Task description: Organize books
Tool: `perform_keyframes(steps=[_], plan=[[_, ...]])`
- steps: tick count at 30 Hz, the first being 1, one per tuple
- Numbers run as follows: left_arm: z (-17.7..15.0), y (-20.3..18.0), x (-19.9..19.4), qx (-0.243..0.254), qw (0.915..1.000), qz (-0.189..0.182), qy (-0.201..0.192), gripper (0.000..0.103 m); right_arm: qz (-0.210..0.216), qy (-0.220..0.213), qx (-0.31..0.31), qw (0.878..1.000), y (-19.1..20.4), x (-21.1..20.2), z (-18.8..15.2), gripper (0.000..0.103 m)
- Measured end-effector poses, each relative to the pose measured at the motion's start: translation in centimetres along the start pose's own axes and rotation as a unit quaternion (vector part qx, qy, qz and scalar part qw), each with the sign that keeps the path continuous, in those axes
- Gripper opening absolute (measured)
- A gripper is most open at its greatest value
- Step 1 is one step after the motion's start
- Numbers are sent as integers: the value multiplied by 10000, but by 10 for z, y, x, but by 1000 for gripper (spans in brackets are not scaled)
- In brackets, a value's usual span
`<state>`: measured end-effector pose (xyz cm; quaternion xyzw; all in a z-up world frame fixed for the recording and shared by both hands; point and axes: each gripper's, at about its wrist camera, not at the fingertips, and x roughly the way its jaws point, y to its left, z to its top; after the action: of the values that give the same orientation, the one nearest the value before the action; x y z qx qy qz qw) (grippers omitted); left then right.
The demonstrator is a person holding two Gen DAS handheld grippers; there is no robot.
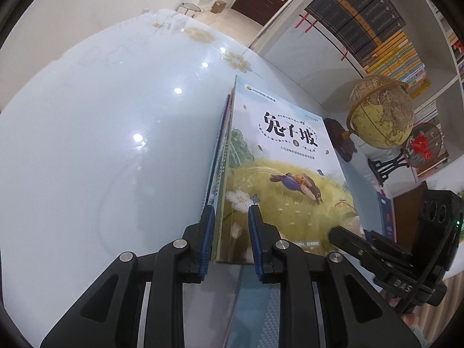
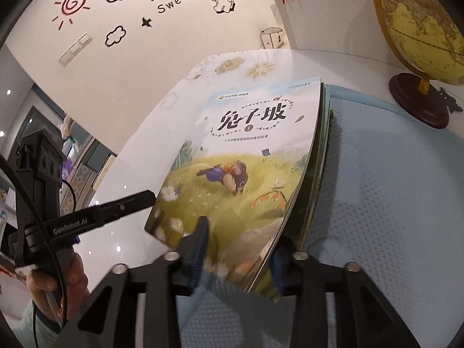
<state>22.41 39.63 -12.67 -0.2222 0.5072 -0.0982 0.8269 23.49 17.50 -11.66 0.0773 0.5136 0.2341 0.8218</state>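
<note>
left gripper (image 1: pixel 229 232): clamping book stack (image 1: pixel 278 174) upright by its lower edge
right gripper (image 2: pixel 237 252): jaws apart, straddling stack, pads not pressing
stack: standing near table (image 1: pixel 87 145) edge, on blue mat (image 2: pixel 391 203)

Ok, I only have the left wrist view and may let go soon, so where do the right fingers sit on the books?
Observer: The right gripper straddles the near bottom edge of the stack of books; its fingers look spread, not pressing.
Operator: What lies on that side?
Observer: A light blue mat spreads out right of the stack.
Operator: Does my left gripper show?
Observer: One finger of the left gripper shows, tip at the cover's left edge.
</note>
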Motion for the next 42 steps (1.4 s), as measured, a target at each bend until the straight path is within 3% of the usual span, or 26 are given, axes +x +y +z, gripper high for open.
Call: perform_keyframes(steps=[9, 16, 24, 27, 29, 32, 36, 42], plan=[[-23, -52, -10, 282, 9996, -23, -35, 26, -182, -275, 448, 9984, -48, -63, -42, 53], [-58, -155, 5, 843, 9964, -25, 105, 31, -345, -468, 942, 9939, -130, -136, -88, 54], [-112, -303, 40, 1474, 9871, -554, 289, 32, -870, -938, 1586, 9790, -238, -254, -148, 54], [-133, -360, 48, 1842, 9795, -706, 406, 50, -942, -1097, 1906, 9709, -276, -288, -166, 54], [-144, -393, 48, 1960, 9766, -837, 284, 80, -950, -1211, 2110, 9653, -300, -308, -177, 54], [-156, -427, 49, 2147, 9716, -972, 189, 81, -1026, -1341, 2277, 9590, -329, -333, -192, 54], [-169, -470, 67, 2465, 9658, -770, 225, 81, -1139, -1417, 2426, 9529, -360, -354, -203, 54], [-178, -508, 118, 2646, 9606, -554, 645, 80, -1190, -1317, 2647, 9478, -410, -357, -207, 54]])
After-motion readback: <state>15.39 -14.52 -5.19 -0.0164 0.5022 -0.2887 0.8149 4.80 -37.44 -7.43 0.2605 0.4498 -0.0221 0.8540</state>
